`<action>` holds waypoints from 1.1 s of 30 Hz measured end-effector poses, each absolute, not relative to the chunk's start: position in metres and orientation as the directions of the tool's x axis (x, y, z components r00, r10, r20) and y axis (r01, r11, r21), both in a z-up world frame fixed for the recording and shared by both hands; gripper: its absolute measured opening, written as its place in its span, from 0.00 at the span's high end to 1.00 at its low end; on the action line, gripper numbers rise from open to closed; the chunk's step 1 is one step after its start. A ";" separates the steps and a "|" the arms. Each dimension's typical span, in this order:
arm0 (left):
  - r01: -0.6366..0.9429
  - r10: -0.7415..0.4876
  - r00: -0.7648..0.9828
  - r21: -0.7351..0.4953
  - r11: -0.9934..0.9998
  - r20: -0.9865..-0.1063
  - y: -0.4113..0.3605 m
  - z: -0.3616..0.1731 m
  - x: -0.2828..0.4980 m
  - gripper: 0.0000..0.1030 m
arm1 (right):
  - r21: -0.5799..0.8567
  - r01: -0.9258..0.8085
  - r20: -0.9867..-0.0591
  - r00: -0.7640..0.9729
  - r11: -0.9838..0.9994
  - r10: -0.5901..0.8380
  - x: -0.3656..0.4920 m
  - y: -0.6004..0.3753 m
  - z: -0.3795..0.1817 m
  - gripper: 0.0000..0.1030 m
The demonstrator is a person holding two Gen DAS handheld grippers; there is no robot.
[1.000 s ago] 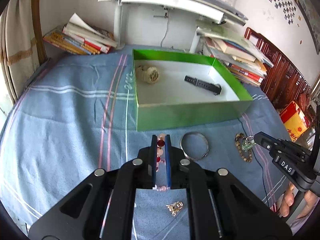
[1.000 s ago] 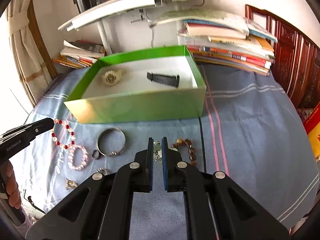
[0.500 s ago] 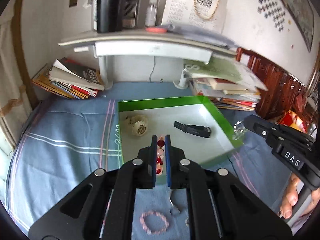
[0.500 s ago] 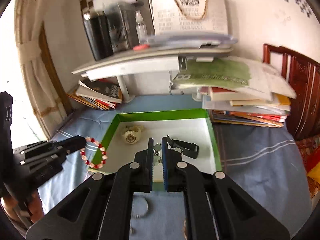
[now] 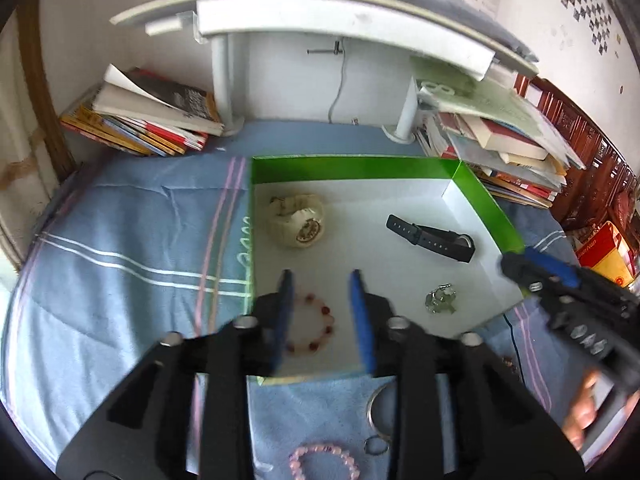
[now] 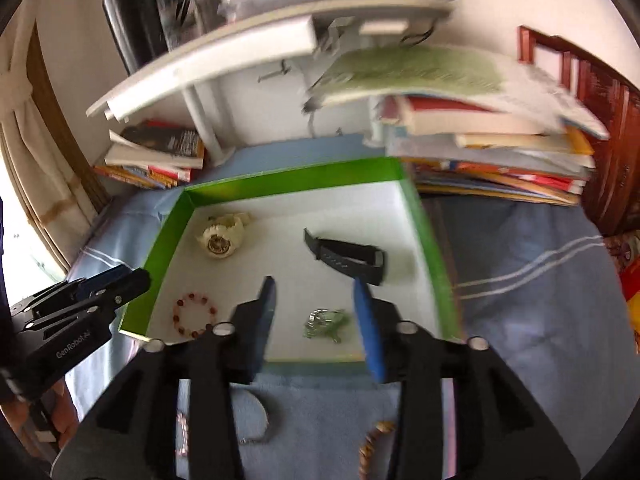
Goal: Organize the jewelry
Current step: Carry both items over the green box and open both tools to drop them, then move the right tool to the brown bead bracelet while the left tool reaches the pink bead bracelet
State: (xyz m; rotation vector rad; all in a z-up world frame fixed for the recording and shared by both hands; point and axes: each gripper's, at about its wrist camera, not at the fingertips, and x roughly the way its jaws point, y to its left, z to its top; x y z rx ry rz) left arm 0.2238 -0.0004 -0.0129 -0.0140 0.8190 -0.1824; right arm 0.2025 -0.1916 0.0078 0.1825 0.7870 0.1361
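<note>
Left hand-held gripper (image 5: 322, 312) spread above red-bead bracelet (image 5: 310, 330) in green box (image 5: 352, 168)

Readable text: one brand mark

From my right wrist view I can read "GenRobot.AI" in white on the black body of the left gripper (image 6: 112, 284), just left of the green box (image 6: 434, 248). The lettering on the right gripper (image 5: 520, 264) and the book covers is too blurred for me.

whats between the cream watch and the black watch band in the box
Nothing: bare white floor of the green box separates the cream watch from the black watch band, in both wrist views.
</note>
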 end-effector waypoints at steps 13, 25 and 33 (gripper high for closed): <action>0.155 -0.094 0.598 0.000 0.988 -0.796 0.017 -0.061 0.130 0.30 | 0.212 0.095 -0.797 0.593 0.973 0.116 0.122 -0.259 -0.056 0.59; 0.169 -0.107 0.538 -0.018 0.985 -0.836 0.018 -0.092 0.122 0.30 | 0.139 -0.031 -0.839 0.527 0.990 0.134 0.118 -0.206 -0.086 0.59; 0.167 -0.117 0.518 -0.034 0.985 -0.847 0.017 -0.101 0.123 0.30 | 0.124 -0.018 -0.825 0.554 0.992 0.113 0.110 -0.206 -0.075 0.59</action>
